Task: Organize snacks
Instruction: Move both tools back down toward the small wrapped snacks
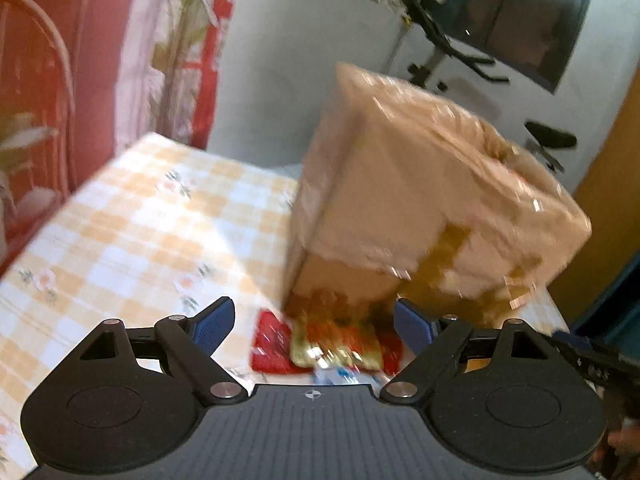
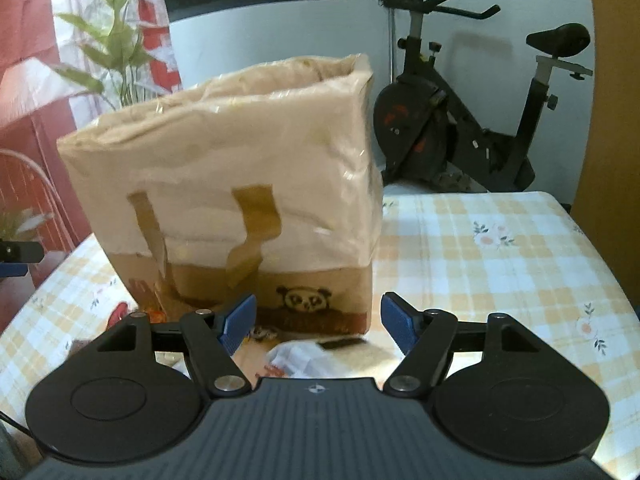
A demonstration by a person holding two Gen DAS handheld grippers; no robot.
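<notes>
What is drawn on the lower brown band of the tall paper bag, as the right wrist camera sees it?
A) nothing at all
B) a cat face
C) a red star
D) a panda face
D: on the tall brown paper bag, a black-and-white panda face with dark ears and eye patches sits on the lower brown band, just beyond the open right gripper.

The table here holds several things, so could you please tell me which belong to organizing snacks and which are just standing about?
Job:
paper bag
red snack packet
white packet

Standing about:
exercise bike
plant
checked tablecloth
</notes>
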